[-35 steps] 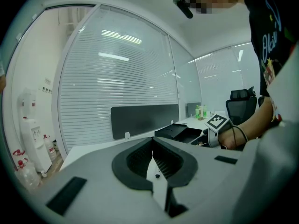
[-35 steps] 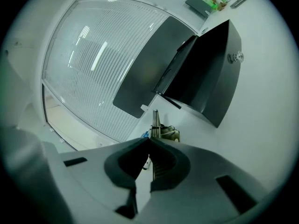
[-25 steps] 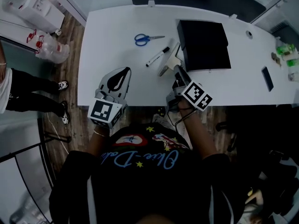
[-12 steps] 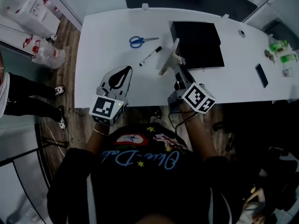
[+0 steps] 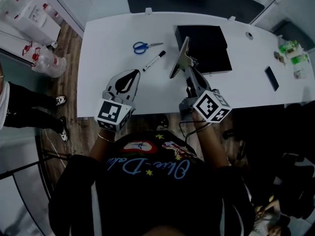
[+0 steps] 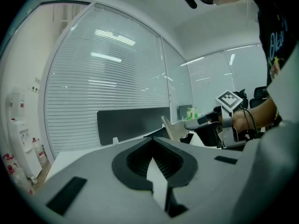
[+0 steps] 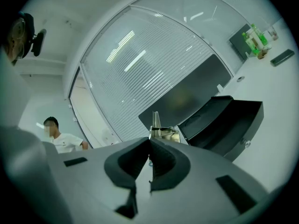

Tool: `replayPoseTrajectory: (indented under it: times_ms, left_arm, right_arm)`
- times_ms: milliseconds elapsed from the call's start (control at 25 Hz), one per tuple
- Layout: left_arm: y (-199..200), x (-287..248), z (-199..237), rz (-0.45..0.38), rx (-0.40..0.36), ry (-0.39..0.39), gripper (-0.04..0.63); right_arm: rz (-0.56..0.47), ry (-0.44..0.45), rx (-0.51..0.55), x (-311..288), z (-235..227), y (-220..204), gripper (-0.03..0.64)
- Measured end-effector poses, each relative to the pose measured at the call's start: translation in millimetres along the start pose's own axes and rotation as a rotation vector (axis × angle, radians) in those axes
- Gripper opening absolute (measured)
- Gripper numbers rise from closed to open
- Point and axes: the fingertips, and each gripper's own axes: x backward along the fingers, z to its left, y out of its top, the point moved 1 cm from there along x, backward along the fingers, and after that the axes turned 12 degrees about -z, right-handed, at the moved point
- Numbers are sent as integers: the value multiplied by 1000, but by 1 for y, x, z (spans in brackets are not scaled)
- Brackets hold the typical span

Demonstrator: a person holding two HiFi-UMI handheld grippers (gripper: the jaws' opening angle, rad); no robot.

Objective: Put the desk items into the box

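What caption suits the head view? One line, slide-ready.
Right tongs hold a pale flat item up beside the black box; scissors and marker lie on the white desk.

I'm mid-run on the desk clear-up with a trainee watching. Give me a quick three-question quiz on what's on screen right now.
1. Which tool grips something? A) left tool B) right tool C) both
2. True or false: the blue scissors lie inside the black box.
3. Fill in: the thin item lying on the desk beside the scissors is a ____.

Key:
1. B. It is shut on a flat pale item raised off the desk. The left tool is shut and empty.
2. False. They lie on the white desk, left of the box.
3. marker
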Motion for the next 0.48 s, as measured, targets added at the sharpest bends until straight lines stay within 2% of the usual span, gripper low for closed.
replayPoseTrajectory:
  times_ms: [480]
  left_arm:
    - [11, -11, 1, -28, -6, -11, 8]
  right_arm:
    - [-64, 73, 62, 4, 24, 35, 14]
